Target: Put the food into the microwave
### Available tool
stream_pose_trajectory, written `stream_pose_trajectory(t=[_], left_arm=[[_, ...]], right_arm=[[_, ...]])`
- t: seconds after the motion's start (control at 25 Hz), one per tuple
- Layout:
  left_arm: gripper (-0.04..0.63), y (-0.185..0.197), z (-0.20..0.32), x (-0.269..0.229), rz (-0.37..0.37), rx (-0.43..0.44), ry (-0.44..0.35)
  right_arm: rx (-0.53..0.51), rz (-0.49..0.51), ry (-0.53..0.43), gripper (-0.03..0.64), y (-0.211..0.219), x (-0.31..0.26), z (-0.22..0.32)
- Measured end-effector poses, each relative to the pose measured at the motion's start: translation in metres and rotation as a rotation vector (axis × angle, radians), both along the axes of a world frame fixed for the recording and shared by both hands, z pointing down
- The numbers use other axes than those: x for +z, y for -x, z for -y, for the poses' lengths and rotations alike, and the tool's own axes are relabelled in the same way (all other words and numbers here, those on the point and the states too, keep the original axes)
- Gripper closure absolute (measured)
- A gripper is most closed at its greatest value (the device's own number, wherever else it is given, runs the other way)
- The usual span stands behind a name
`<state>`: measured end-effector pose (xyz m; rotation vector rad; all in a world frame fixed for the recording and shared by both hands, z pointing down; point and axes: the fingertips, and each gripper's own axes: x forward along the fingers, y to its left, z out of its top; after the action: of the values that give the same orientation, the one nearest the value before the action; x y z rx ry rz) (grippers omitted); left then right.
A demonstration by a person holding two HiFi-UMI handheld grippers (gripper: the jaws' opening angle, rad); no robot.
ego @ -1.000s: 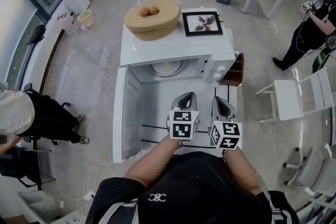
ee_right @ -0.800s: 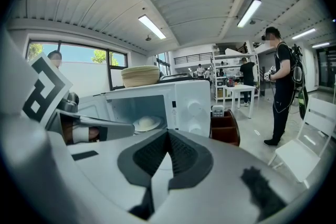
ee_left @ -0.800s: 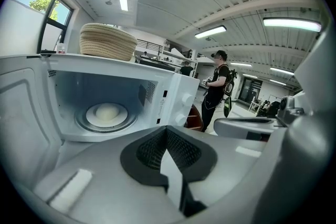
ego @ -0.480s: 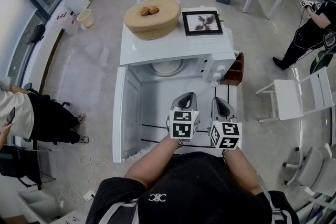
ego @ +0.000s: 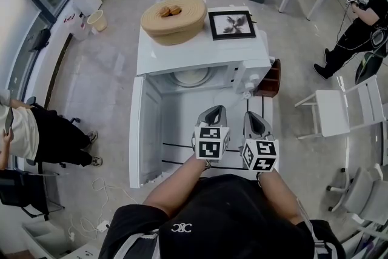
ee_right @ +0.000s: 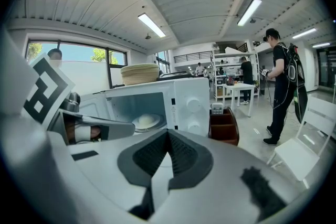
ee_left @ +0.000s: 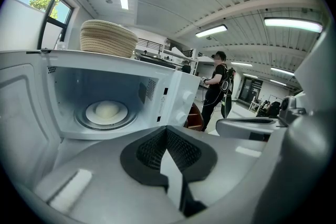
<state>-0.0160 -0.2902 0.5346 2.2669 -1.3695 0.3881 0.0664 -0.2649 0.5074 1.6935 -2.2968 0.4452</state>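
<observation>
A white microwave (ego: 206, 54) stands on a white table with its door (ego: 144, 130) swung open to the left. Inside, a pale round bun (ee_left: 107, 109) lies on a plate on the turntable (ego: 193, 77); the right gripper view shows the bun (ee_right: 147, 120) too. My left gripper (ego: 211, 113) and right gripper (ego: 255, 118) hover side by side in front of the open cavity, apart from it. Both are shut, with nothing between the pads (ee_left: 167, 131) (ee_right: 168, 136).
On the microwave sit a woven basket (ego: 173, 21) holding two brown rolls (ego: 168, 11) and a framed picture (ego: 232, 25). A brown wooden box (ee_right: 223, 126) stands to the microwave's right. A white chair (ego: 336, 112) is further right. People stand at the left and far right.
Both grippers have stayed where they were, still shut. The person at the left edge has shifted a little.
</observation>
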Motion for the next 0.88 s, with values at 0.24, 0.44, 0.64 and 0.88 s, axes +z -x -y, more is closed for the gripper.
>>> stream_pose_trajectory(t=[0.24,0.44,0.64,0.88], left_arm=[[0.586,0.0003,0.0036,0.0037,0.003,0.001,0.003],[0.586,0.0003,0.0061,0.0026,0.003,0.003,0.001],[0.586,0.0016,0.0085,0.0035,0.001,0.0,-0.002],[0.586,0.0004,0.008,0.0008,0.0,0.003,-0.007]], right_arm=[[0.001,-0.004,0.01,0.609,-0.0006,0.0043,0.0028],[0.007,0.022,0.003,0.609,-0.0003,0.0014,0.0066],[0.004,-0.014,-0.012,0.611,0.0,-0.0014,0.0099],[-0.017,-0.02,-0.004,0.609,0.0028,-0.0017,0.0086]])
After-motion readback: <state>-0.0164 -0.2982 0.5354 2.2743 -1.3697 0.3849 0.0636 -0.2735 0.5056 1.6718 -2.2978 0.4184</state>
